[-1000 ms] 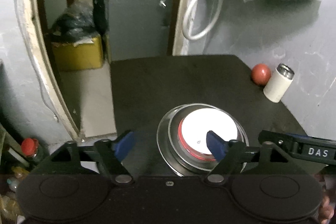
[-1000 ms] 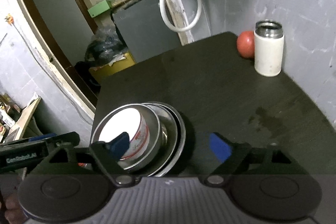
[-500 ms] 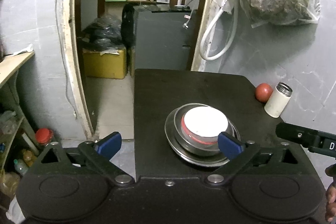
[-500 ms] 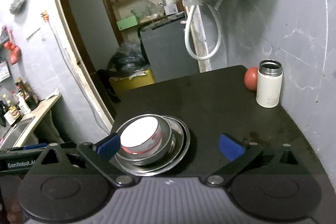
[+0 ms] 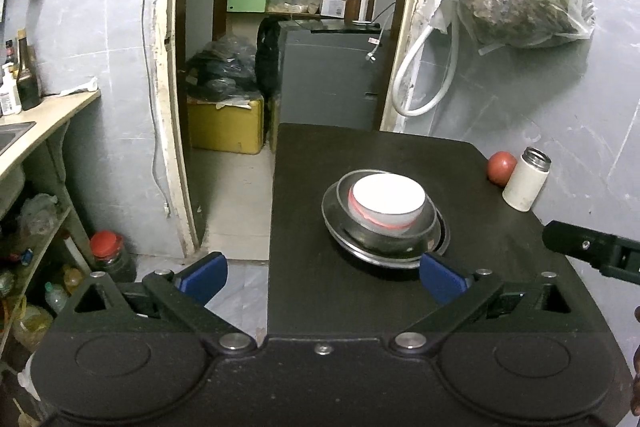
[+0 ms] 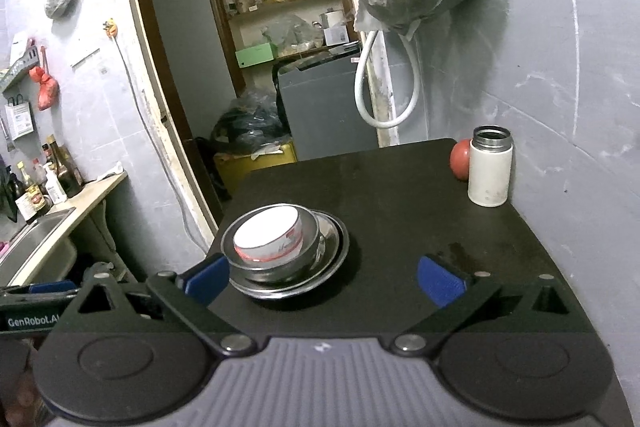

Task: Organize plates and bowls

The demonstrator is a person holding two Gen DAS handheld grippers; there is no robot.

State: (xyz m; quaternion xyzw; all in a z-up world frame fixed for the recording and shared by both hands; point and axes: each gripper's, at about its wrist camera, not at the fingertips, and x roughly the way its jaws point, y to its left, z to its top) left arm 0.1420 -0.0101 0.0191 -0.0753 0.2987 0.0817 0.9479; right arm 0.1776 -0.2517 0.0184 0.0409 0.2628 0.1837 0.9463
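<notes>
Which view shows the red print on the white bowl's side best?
The right wrist view: the white bowl, nested in the steel bowl, shows its side wall with red markings. The left wrist view looks more from above, showing mostly its white interior and a thin red band.

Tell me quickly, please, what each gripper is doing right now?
Left gripper: open, holding nothing, short of the stacked bowls.
Right gripper: open, holding nothing, above the black table.

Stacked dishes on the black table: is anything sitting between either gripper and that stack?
Nothing visible does. The stacked dishes sit alone on the black table; bare tabletop separates them from the open left gripper and open right gripper. The white flask and red ball stand far right.
</notes>
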